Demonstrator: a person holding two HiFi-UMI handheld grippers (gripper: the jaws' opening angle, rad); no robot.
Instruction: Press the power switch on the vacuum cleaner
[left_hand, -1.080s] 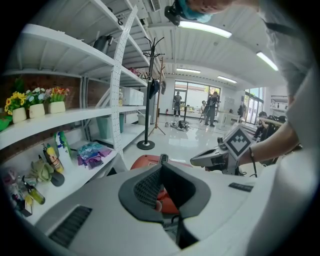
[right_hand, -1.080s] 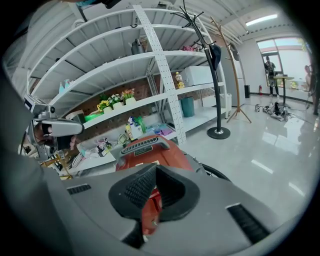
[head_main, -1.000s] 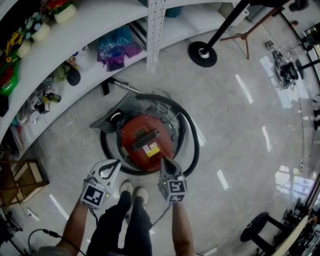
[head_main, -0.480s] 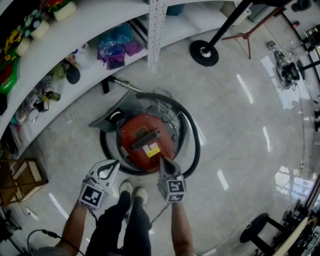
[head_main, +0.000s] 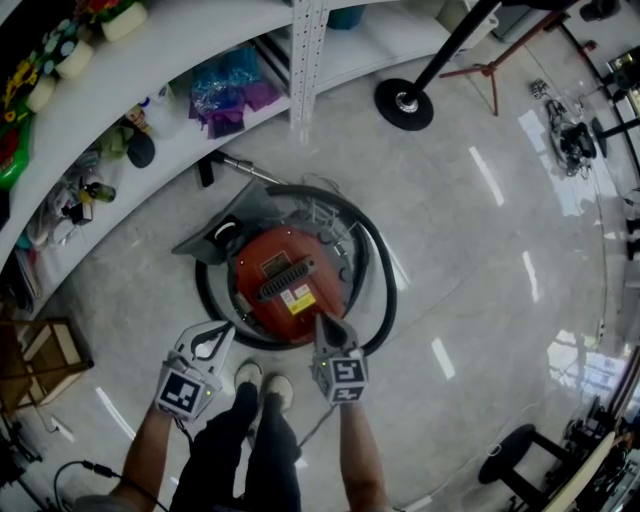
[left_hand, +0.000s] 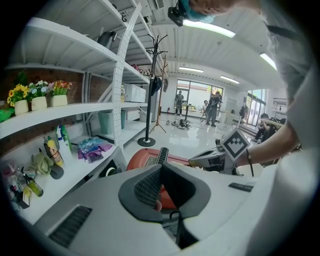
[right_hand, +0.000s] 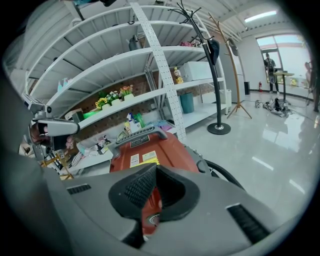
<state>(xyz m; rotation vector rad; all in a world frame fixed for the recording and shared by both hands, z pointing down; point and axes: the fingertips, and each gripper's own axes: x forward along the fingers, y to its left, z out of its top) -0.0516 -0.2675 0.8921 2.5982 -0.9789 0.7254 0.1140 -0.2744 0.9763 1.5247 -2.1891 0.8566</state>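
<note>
Item: vacuum cleaner (head_main: 285, 285), red drum body with a black carry handle (head_main: 283, 280), standing on the floor (head_main: 480, 260) just off the front edge of the shelving (head_main: 150, 70); black hose (head_main: 388, 300) curling round it.

Right gripper (head_main: 324, 325): fingers lying pressed together, clamping nothing; tip hanging over the drum's near edge, pointing down at a round button (right_hand: 152, 218) that shows just under it in the right gripper view.

Left gripper (head_main: 228, 328): fingers likewise meeting, gripping nothing; hovering just beside the drum's near-left edge, not touching it.

Step in hand: apparently lining up for the press; no contact with the button showing.

Next move: calling for a short, straight push downward with the closed right tip, taking the round button to be the power switch, and steering clear of handle and hose.

Surface: pale glossy floor, mirroring the ceiling lights; looking hard and level.

Room: white shelving carrying bottles, potted flowers and a purple bag; coat stand base (head_main: 405, 103) sitting beyond the vacuum cleaner; person's shoes (head_main: 265, 378) planted at the drum's near side.
</note>
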